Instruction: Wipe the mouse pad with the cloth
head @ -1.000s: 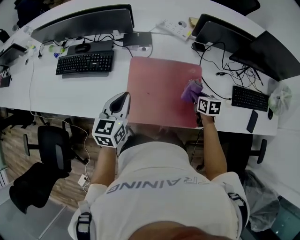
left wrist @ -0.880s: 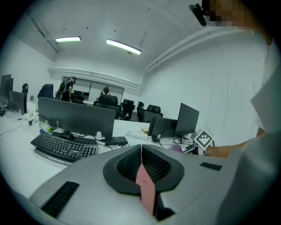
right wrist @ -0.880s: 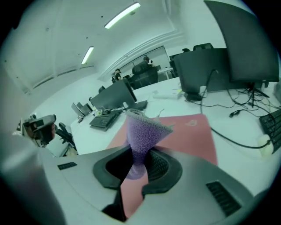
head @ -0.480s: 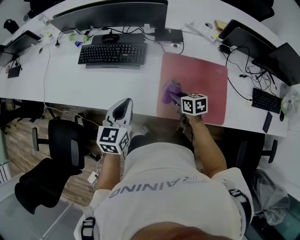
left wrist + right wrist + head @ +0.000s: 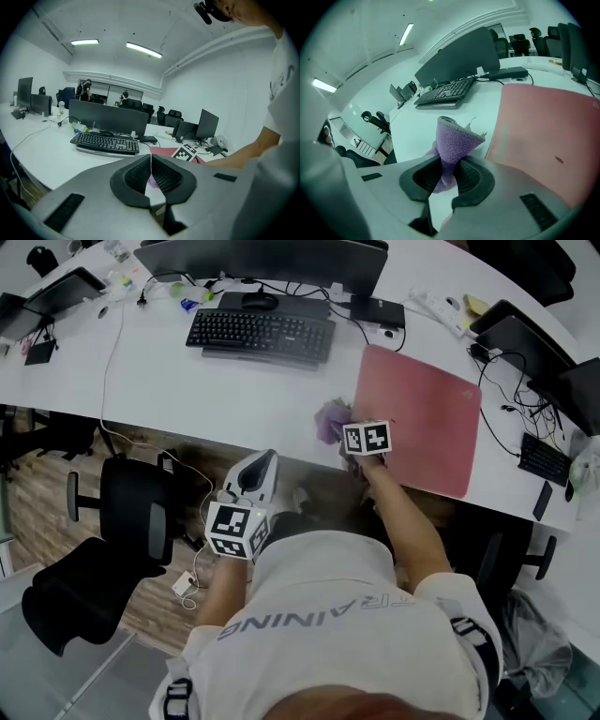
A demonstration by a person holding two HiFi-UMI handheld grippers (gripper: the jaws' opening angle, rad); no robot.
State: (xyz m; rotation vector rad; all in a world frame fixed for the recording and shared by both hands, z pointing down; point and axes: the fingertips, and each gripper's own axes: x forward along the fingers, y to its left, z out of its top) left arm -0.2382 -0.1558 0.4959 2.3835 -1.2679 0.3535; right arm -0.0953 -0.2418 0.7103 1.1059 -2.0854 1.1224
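The pink mouse pad (image 5: 422, 413) lies on the white desk (image 5: 141, 362), right of the keyboard; it also fills the right of the right gripper view as mouse pad (image 5: 548, 126). My right gripper (image 5: 345, 443) is shut on the purple cloth (image 5: 330, 421), held over the bare desk just left of the pad's left edge. In the right gripper view the cloth (image 5: 452, 140) sticks up bunched from between the jaws of that gripper (image 5: 449, 176). My left gripper (image 5: 262, 465) hangs off the desk's front edge, above the floor. Its jaws (image 5: 151, 173) are closed together with nothing held.
A black keyboard (image 5: 261, 335) and a monitor (image 5: 272, 259) stand left of the pad, with a mouse (image 5: 260, 302) behind. More monitors (image 5: 525, 334), cables and a second keyboard (image 5: 546, 460) sit at the right. Black office chairs (image 5: 131, 521) stand below the desk edge.
The right gripper has swept the cloth leftward across the pad, from its right part to off its left edge. The left gripper stays low near the desk edge.
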